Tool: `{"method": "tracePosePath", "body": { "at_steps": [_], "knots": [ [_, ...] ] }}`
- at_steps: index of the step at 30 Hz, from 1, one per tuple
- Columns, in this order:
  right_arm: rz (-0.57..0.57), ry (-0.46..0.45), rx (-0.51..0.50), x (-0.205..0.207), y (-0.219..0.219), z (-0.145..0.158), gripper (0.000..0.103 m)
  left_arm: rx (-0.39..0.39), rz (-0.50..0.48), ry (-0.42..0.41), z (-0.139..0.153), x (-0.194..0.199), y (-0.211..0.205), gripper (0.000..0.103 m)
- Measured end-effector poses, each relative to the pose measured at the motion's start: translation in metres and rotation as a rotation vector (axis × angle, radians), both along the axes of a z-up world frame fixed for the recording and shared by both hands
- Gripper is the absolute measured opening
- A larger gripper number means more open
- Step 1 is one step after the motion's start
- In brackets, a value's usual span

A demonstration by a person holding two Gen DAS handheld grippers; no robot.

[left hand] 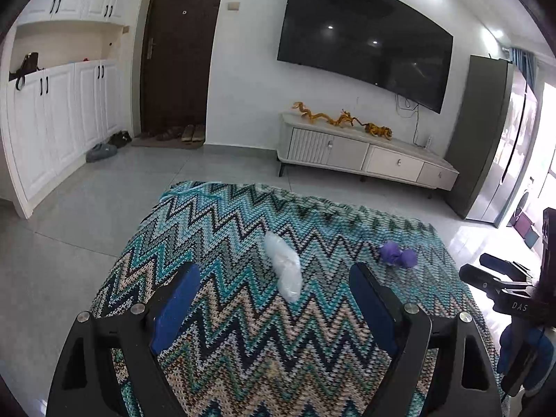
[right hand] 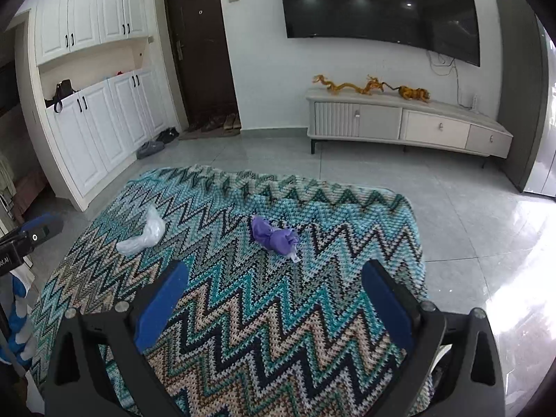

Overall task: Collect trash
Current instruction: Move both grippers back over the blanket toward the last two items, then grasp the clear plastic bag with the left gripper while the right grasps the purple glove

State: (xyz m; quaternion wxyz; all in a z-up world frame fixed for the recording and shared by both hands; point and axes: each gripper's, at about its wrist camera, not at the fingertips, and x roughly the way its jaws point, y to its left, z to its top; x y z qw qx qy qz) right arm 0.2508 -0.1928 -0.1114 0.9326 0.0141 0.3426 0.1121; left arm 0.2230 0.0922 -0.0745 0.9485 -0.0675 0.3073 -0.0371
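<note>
Two pieces of trash lie on a zigzag-patterned knitted cover (left hand: 243, 330) (right hand: 264, 319). A crumpled clear plastic bag (left hand: 285, 267) (right hand: 144, 234) rests just beyond and between the fingers of my left gripper (left hand: 274, 272), which is open and holds nothing. A crumpled purple wrapper (left hand: 398, 253) (right hand: 274, 238) lies further right, a short way ahead of my right gripper (right hand: 276, 276), also open and holding nothing. The right gripper (left hand: 500, 278) shows at the right edge of the left wrist view, and the left gripper (right hand: 34, 232) at the left edge of the right wrist view.
Grey tiled floor (left hand: 69, 243) surrounds the covered surface. A low white TV cabinet (left hand: 368, 154) (right hand: 406, 125) with golden figurines stands under a wall-mounted TV (left hand: 365, 38). White cupboards (left hand: 52, 121), a dark door (left hand: 177, 52) and shoes (left hand: 173, 133) are at the left.
</note>
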Motion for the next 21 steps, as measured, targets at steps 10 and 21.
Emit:
{"method": "tracePosePath", "body": {
  "at_steps": [10,21],
  "knots": [
    [0.057,0.067,0.035,0.086,0.025,-0.054,0.096,0.058,-0.104,0.145,-0.05,0.077,-0.014,0.08],
    [0.04,0.153,0.059,0.111,0.021,-0.08,0.047,0.048,-0.12,0.281,-0.096,0.11,-0.026,0.027]
  ]
}}
